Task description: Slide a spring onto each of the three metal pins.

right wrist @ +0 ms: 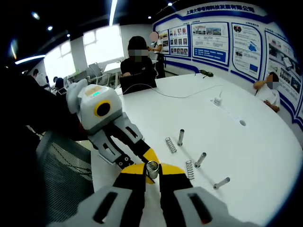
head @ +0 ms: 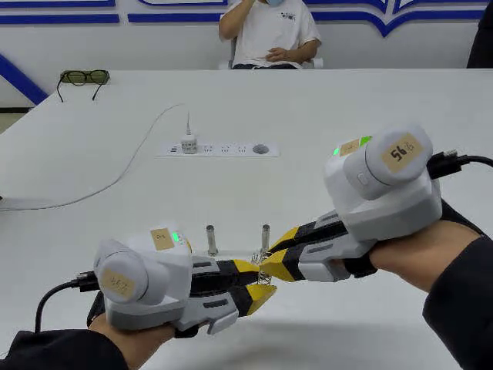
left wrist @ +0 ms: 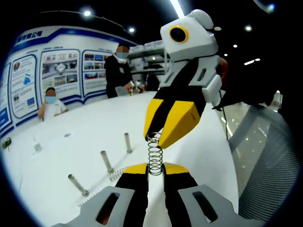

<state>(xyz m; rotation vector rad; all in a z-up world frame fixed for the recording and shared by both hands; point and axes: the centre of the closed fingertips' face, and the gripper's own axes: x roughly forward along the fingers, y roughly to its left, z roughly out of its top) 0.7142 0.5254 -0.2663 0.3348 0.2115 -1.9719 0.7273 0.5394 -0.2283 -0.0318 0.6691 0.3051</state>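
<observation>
- The left gripper has its jaws drawn narrow on the lower end of a spring. In the left gripper view the coil stands up out of its yellow tips.
- The right gripper meets it nose to nose, jaws likewise pinched close on the other end of the same coil. In its own view the spring's open mouth looks straight back at the camera.
- Holding it from both ends looks like a handover or a re-grip — a way, I judge, to get the coil's axis in line before it goes over a pin.
- The three pins stand upright in a row on the white table, just beyond the meeting tips, and all three are bare.
- Two loose springs lie flat on the table beside the pins, close at hand for later.
- No spring is seated yet, so the task appears to be at its first coil. The next move likely needs one gripper to let go — and a soft coil may bend or slip.
</observation>
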